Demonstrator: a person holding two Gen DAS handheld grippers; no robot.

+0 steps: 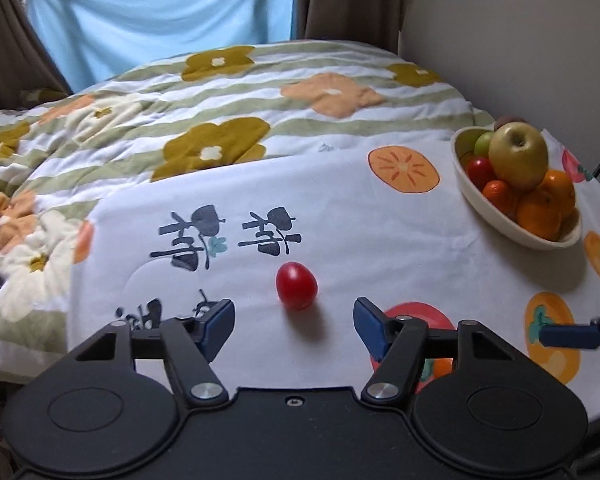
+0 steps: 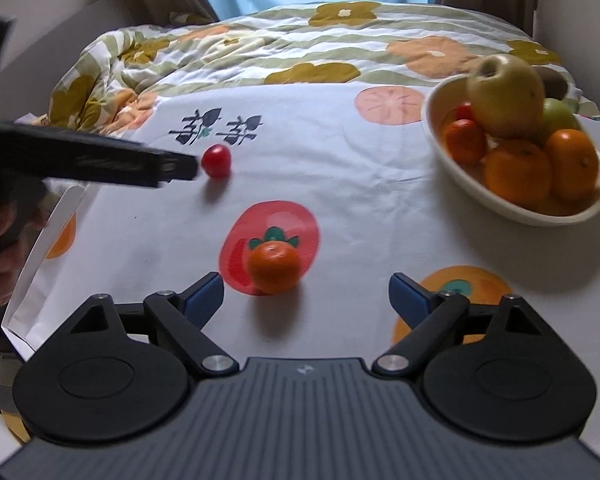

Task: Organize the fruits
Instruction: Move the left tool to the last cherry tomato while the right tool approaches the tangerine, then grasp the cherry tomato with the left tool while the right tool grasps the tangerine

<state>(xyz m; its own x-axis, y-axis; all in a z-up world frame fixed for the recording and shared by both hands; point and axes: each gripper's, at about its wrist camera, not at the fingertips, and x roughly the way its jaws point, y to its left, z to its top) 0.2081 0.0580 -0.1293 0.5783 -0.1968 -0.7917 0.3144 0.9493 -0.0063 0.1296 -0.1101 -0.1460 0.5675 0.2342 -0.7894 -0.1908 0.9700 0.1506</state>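
Both grippers spread, empty, each lined up on a loose fruit.

Left gripper (image 1: 294,312): cherry tomato (image 1: 297,286) just ahead between the pads, untouched. Right gripper (image 2: 306,294): tangerine (image 2: 274,266) ahead, left of centre. Bowl (image 2: 500,204) lies far right, nearer the right hand.

Bed (image 1: 228,92) carries a flowered quilt (image 1: 100,136) and, over the near part, a white printed cloth (image 2: 360,200). Directly on the cloth: 1 red cherry tomato (image 1: 297,286), 1 mandarin (image 2: 274,267) on a red fruit print, 1 cream bowl (image 2: 512,204) of fruit at right.
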